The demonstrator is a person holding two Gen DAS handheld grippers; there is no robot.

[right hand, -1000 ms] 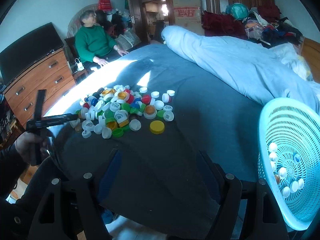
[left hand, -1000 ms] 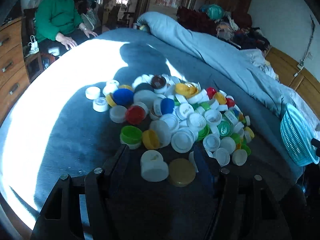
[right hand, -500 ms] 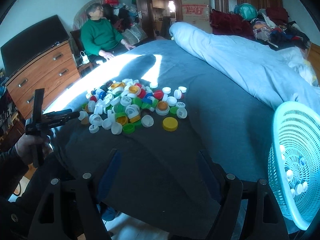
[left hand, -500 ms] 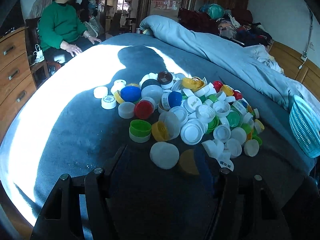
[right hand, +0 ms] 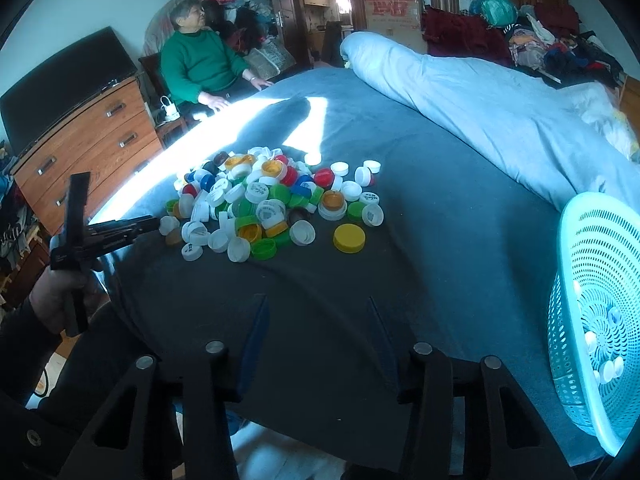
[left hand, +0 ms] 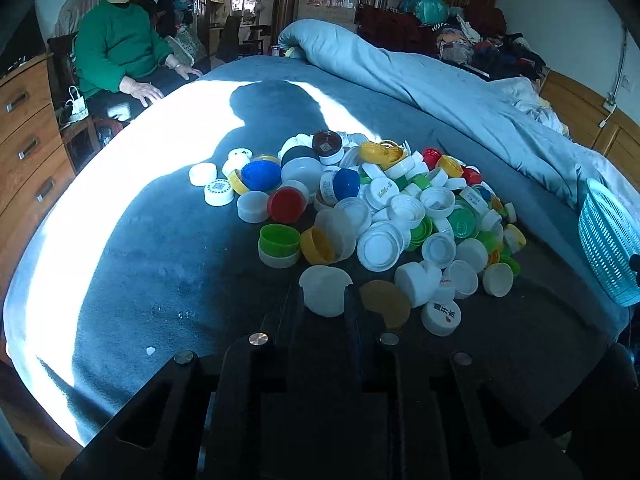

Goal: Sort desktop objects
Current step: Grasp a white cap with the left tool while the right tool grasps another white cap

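Blue bed blanket (left hand: 168, 248) is carrying the cap pile (left hand: 380, 204); left gripper (left hand: 325, 300) is closing, pinching a white cap (left hand: 324, 294) at the pile's near edge. Right gripper (right hand: 316, 312) is closing on nothing beside the basket (right hand: 600, 280).

White cap (left hand: 325, 295), yellow lid (right hand: 349, 237), perforated turquoise basket (right hand: 600, 280), grey-blue bedcover (right hand: 440, 240).

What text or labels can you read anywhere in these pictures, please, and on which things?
Nothing reads with certainty.
White cap: red characters and a red heart, too blurred to quote.
White cap: small print, unreadable.
Cardboard box: red print, blurred.
Caps with square printed codes: no legible words.
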